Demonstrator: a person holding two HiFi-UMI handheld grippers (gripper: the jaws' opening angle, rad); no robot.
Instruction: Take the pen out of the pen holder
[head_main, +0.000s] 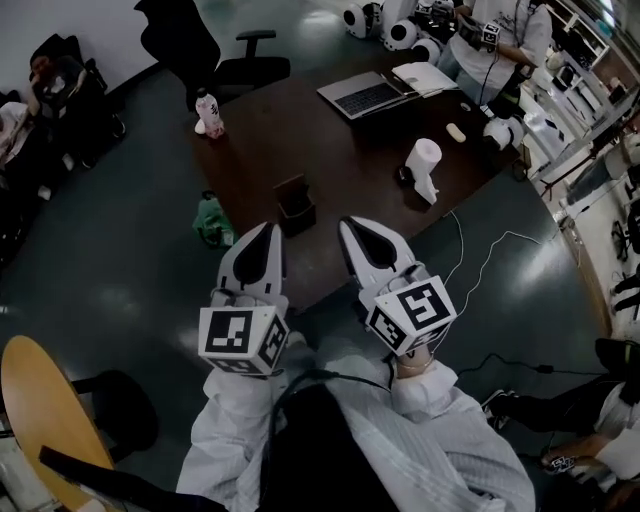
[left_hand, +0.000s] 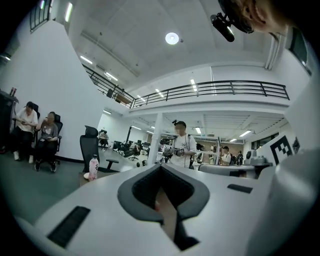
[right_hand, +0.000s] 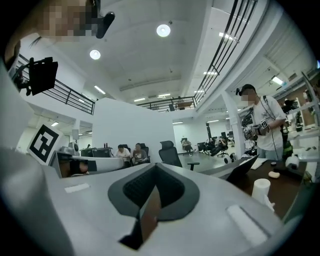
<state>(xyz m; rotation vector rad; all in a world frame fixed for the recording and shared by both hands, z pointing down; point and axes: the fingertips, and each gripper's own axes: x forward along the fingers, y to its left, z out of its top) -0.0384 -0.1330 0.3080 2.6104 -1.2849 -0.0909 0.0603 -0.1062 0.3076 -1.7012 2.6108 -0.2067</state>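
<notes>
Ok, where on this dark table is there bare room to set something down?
Bare tabletop lies between the pink bottle, the laptop and the pen holder, and again between pen holder and paper roll. The far right corner is crowded: laptop, papers, a small white object.

The dark brown table (head_main: 330, 150) carries a dark pen holder (head_main: 295, 205) by its near edge, a pink bottle (head_main: 209, 112) at the left corner, an open laptop (head_main: 362, 95), papers (head_main: 425, 77), a white paper roll (head_main: 425, 165) and a small white object (head_main: 456, 132).

White: left gripper (head_main: 268, 236), right gripper (head_main: 353, 231); dark brown table (head_main: 350, 160); green bag (head_main: 210, 222).
</notes>
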